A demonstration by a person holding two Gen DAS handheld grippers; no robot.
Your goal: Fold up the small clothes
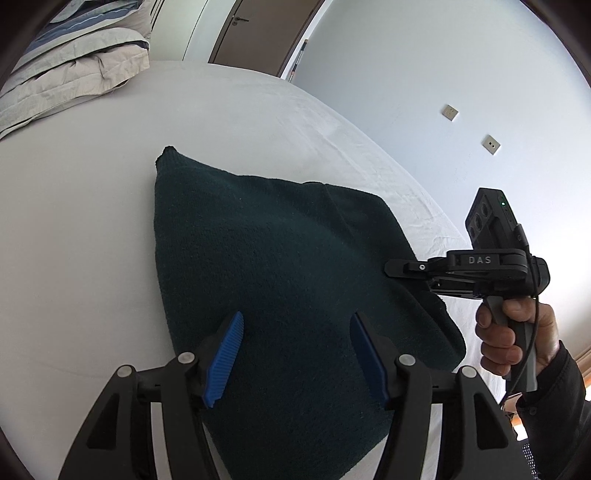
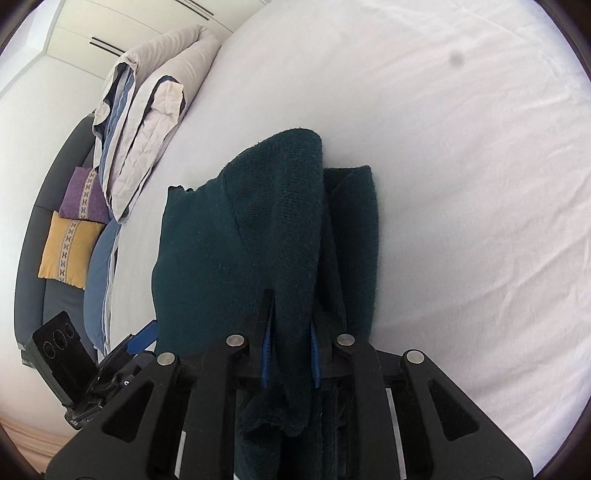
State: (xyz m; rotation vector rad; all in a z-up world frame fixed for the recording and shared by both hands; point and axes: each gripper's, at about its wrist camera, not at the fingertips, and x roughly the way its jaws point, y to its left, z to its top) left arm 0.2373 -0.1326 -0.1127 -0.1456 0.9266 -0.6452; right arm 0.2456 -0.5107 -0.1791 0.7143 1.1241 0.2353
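A dark green knitted garment (image 1: 266,266) lies on a white bed sheet (image 1: 92,221). My left gripper (image 1: 297,354) is open just above its near part, blue pads spread wide. My right gripper (image 2: 290,350) is shut on a fold of the garment (image 2: 258,229) and holds that edge raised; the cloth hangs between its blue pads (image 2: 266,347). In the left wrist view the right gripper (image 1: 391,267) grips the garment's right edge, held by a hand. The left gripper (image 2: 142,338) shows at the lower left of the right wrist view.
A folded grey and blue duvet (image 1: 70,62) lies at the bed's far end. Purple and yellow cushions (image 2: 70,240) sit on a dark sofa beside the bed. A door (image 1: 262,33) and a wall with two sockets stand beyond the bed.
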